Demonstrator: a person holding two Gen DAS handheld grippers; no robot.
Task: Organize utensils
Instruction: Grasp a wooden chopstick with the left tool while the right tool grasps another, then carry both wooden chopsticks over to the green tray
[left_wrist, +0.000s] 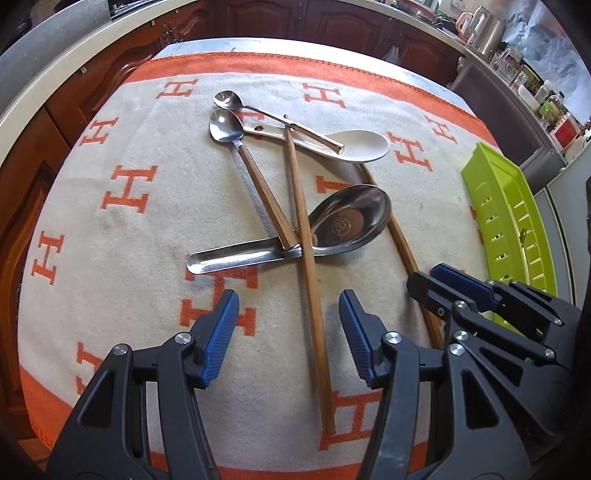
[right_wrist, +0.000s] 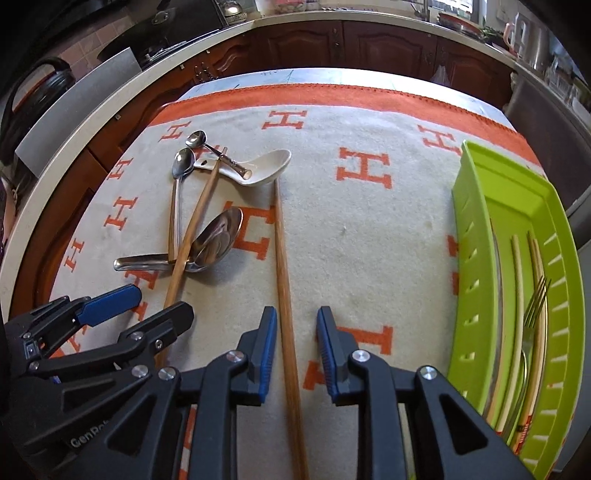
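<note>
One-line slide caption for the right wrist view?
Open right tool straddles a wooden chopstick on the towel, green tray alongside.

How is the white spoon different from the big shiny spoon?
The white spoon is matte white; the big shiny spoon is mirror-like metal. The white spoon lies farther from the grippers, the shiny spoon nearer. A small spoon's handle lies across the white spoon; a brown chopstick crosses the shiny spoon's handle. Both are wide scoops lying on the cloth.
</note>
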